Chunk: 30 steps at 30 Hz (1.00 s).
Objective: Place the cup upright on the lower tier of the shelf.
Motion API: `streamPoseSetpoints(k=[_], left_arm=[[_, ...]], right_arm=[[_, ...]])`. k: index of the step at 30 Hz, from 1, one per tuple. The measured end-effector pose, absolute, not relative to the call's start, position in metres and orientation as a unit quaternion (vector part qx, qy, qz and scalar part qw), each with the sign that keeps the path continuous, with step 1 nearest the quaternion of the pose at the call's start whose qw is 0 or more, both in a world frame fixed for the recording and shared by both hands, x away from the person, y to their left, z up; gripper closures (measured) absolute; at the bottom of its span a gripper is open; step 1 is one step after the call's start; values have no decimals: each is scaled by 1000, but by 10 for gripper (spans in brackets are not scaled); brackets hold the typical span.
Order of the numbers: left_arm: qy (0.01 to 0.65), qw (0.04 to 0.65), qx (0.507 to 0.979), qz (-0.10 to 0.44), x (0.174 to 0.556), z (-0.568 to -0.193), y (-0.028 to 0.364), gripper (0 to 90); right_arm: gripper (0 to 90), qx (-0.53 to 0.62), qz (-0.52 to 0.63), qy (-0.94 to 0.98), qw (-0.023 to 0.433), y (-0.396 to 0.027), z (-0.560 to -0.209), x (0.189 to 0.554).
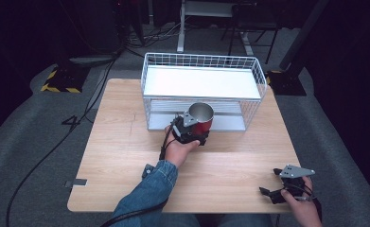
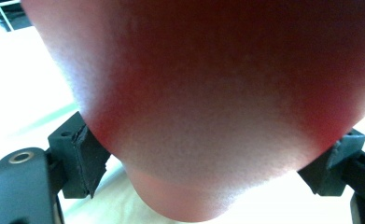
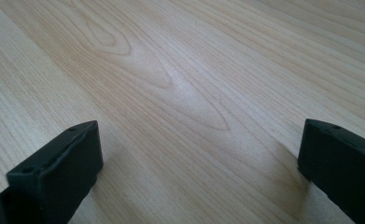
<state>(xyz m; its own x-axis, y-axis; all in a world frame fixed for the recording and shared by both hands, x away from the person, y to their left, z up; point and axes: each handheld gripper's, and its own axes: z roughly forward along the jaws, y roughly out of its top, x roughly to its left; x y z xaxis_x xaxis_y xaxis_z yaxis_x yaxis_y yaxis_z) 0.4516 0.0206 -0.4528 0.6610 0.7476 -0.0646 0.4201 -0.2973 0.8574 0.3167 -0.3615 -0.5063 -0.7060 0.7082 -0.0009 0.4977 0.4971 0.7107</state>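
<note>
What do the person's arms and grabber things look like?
Both grippers are black with blocky jaws. The left gripper and the right gripper each carry a grey three-cornered plate on top. A black cable trails along the blue denim sleeve.

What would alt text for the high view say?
A person's left hand-held gripper grips a red cup in front of a white wire basket on a wooden table. The right hand-held gripper rests open near the table's corner.

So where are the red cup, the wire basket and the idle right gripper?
cup point(image 1: 202, 126), high view, red side wall.
basket point(image 1: 201, 60), high view, far wire rim.
right gripper point(image 1: 270, 194), high view, between its open jaws.
</note>
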Motion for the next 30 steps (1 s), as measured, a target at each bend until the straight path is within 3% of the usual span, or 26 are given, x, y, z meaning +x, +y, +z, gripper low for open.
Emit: streamPoseSetpoints(k=[30], left_arm=[[452, 470, 724, 226, 527, -474, 3, 163]], right_arm=[[0, 354, 355, 852, 148, -361, -506, 317]])
